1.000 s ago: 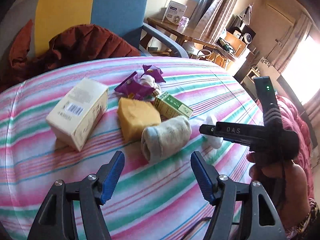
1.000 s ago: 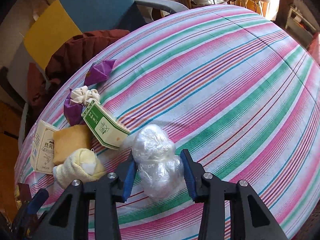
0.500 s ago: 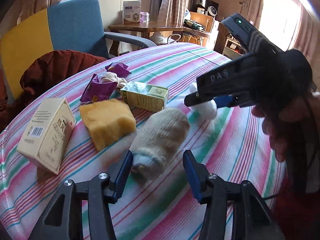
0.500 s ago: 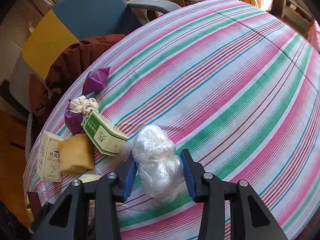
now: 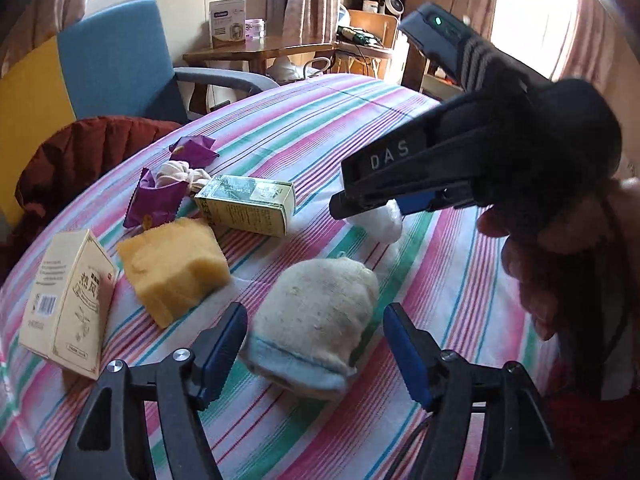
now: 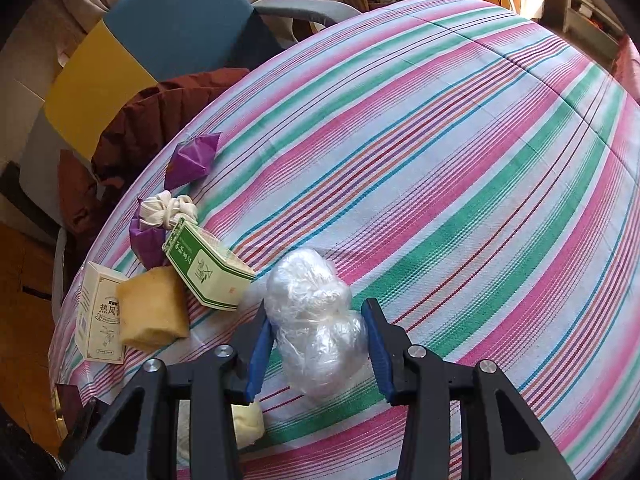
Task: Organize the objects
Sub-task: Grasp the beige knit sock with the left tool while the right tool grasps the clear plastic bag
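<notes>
Sock (image 5: 316,316), rolled and cream with a pale blue cuff, lies between the left gripper (image 5: 316,354) fingers (image 5: 224,344), which are opening and stand clear of it. The right gripper (image 6: 316,354) tilts steeply down, its fingers (image 6: 260,350) closed against a crinkled plastic bag bundle (image 6: 316,328). A hand (image 5: 560,256) holds that right gripper just beyond the sock. Everything rests on a striped tabletop (image 6: 440,160); a blue and yellow chair (image 5: 112,68) stands behind it.
</notes>
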The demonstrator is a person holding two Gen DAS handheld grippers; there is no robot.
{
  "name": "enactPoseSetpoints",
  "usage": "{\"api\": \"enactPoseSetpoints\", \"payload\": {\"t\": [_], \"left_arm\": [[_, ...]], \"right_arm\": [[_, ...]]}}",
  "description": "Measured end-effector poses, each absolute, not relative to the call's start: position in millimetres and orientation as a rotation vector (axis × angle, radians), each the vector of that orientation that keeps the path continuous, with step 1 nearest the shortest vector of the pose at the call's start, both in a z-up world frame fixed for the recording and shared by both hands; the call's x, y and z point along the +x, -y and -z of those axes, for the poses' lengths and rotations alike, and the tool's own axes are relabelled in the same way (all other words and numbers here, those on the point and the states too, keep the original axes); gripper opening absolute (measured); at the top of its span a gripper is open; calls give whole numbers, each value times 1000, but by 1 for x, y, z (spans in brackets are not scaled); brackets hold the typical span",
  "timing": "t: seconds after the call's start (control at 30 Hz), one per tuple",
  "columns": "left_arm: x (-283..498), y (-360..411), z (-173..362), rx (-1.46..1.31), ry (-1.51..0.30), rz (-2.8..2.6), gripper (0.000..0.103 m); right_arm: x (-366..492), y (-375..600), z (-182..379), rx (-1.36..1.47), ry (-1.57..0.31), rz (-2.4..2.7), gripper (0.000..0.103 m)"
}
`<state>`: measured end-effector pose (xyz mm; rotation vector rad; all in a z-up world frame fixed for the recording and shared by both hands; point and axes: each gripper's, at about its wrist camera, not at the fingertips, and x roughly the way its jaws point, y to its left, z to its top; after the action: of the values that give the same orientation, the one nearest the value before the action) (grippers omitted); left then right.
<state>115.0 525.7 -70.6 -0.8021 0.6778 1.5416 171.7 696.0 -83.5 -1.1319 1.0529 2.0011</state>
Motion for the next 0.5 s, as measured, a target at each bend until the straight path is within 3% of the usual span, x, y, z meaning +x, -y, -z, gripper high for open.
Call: {"api": "enactPoseSetpoints", "payload": {"t": [0.17, 0.27, 0.5], "left_arm": [[110, -527, 84, -863, -603, -1539, 69], [105, -516, 93, -870, -579, -1587, 55], [82, -478, 88, -932, -411, -1671, 54]], "right_arm": [[166, -694, 84, -1154, -1006, -2009, 46], [162, -691, 84, -1174, -966, -2012, 45], [154, -684, 82, -1210, -877, -2030, 41]]}}
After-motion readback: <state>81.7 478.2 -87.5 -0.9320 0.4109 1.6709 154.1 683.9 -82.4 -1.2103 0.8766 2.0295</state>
